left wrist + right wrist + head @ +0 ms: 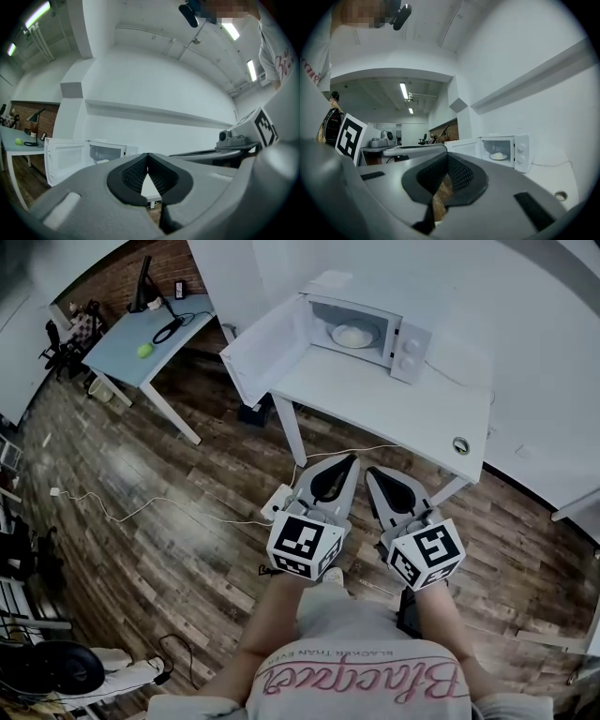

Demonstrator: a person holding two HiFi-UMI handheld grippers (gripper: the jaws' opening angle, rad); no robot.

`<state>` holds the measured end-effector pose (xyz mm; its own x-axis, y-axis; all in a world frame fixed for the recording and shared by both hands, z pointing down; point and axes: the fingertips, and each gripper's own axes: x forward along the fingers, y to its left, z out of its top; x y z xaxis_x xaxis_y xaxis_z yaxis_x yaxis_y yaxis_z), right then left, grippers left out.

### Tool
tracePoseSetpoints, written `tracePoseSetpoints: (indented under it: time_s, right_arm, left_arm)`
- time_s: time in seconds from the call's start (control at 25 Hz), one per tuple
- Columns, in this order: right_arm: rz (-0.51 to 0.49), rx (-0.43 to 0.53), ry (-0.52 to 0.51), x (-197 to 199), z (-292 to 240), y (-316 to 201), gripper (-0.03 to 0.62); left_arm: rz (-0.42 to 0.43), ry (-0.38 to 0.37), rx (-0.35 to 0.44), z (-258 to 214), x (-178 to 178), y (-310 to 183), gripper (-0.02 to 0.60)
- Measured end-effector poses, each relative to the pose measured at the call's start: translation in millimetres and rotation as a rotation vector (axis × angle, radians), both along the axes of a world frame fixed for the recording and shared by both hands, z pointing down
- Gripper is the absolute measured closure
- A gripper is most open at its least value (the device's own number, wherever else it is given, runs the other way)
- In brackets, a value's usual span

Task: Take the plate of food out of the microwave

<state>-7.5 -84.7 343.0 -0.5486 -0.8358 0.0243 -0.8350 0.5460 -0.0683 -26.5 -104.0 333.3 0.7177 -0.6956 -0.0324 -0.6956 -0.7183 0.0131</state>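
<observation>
A white microwave [370,329] stands at the back of a white table [394,404], its door [262,348] swung wide open to the left. Inside sits a white plate of pale food [352,335], which the right gripper view also shows, the plate [498,156] lying in the open microwave [506,152]. Both grippers are held close to my body, short of the table's front edge and far from the plate. My left gripper [352,458] [148,154] is shut with nothing in it. Beside it, my right gripper [371,472] [447,155] is also shut and empty.
A small round object [460,445] lies near the table's front right corner. On the wooden floor, a white power strip [278,502] and its cable lie by the table legs. At the far left, a blue desk [155,338] carries a green ball [143,350] and a monitor.
</observation>
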Motion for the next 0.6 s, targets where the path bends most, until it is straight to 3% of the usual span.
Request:
tracePoseSetpoints:
  time_s: [0.28, 0.6]
  right_arm:
    - [0.073, 0.020, -0.024, 0.8, -6.6, -25.2, 0.589]
    - [0.120, -0.005, -0.065, 6.4, -4.1, -46.0, 0.589]
  left_arm:
    - [0.046, 0.014, 0.015, -5.7, -0.3, -20.2, 0.575]
    - [0.038, 0.024, 0.015, -4.5, -7.0, -43.3, 0.575]
